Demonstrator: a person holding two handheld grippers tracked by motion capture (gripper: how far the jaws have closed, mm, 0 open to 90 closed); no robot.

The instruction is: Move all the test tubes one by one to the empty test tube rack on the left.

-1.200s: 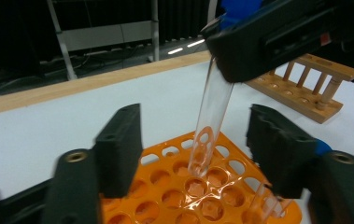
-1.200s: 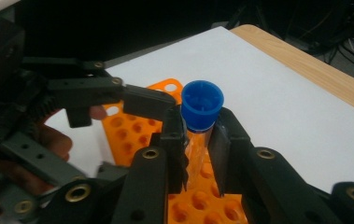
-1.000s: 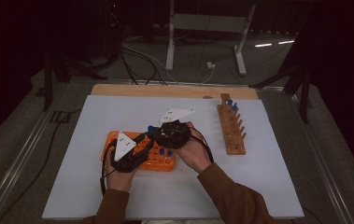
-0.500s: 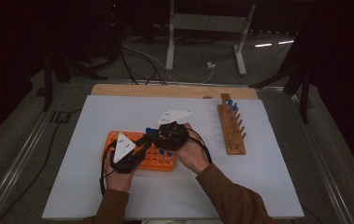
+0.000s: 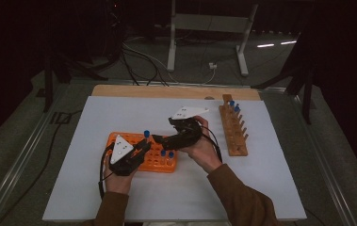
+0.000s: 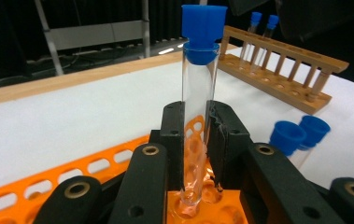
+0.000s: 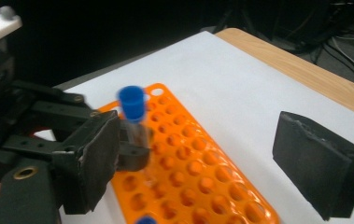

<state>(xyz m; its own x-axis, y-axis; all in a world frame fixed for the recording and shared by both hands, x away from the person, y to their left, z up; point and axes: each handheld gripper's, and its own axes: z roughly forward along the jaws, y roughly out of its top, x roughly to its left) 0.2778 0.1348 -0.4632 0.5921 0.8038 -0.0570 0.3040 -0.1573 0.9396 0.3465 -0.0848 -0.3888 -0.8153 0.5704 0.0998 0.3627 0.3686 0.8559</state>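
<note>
Left gripper view: my left gripper [image 6: 195,135] is clenched on the test tube [image 6: 198,116], pads pressing on the glass at both sides, low on the body. Tube stands upright, long axis vertical, blue cap [image 6: 203,28] on top, round bottom sitting in a hole of the orange rack [image 6: 72,179]. Lowest bit of the glass is partly behind my jaws, so seating depth is hard to read. High view: same tube [image 5: 146,137] at the rack's [image 5: 164,165] far edge, left gripper [image 5: 138,148] on it, cap up. My right gripper [image 5: 159,139] is just beside it; its jaws have just been opening and now stand released, nothing pressed between the pads. Right gripper view: tube [image 7: 135,123] blurred, between the wide-apart jaws but nearer the left one, held by the other gripper's black fingers [image 7: 132,156]. Two more capped tubes [image 5: 166,154] stand in the rack's near right part; another cap is cut off at the bottom edge of the right gripper view. Wooden rack [image 5: 234,132] well apart on the right, two capped tubes [image 5: 234,106] at its far end. White mat [image 5: 72,188] under everything.
</note>
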